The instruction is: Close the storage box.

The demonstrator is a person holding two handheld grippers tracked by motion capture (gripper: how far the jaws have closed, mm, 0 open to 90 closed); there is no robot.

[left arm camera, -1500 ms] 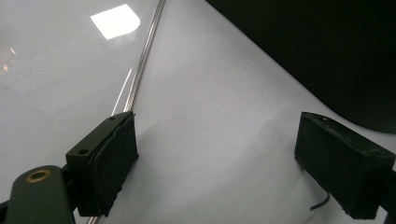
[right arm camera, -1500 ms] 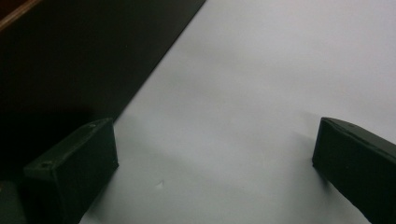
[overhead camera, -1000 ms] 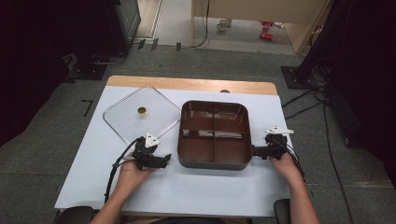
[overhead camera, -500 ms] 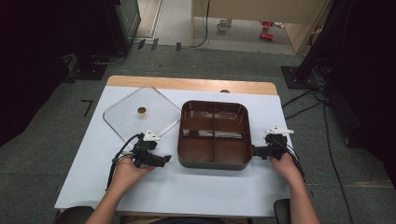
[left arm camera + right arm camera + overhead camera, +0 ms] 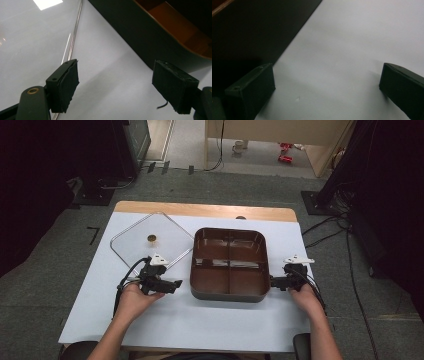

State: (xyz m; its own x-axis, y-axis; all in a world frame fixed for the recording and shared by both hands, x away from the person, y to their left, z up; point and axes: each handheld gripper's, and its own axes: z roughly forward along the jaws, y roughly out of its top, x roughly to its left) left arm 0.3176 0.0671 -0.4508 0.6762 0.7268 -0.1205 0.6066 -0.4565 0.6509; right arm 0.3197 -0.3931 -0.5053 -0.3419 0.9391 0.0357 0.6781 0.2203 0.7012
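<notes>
Brown tray, far compartments shadowed, left gripper spread, right gripper spread

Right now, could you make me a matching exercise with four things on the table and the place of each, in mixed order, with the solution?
Things:
1. glass lid
2. brown pot
3. left gripper
4. right gripper

Places:
A. middle of the table, divided into compartments
B. at the pot's right side, open
C. flat on the table, left of the pot
D. between lid and pot, near the pot's left side, open

Pairs: 1-C, 2-A, 3-D, 4-B
</notes>
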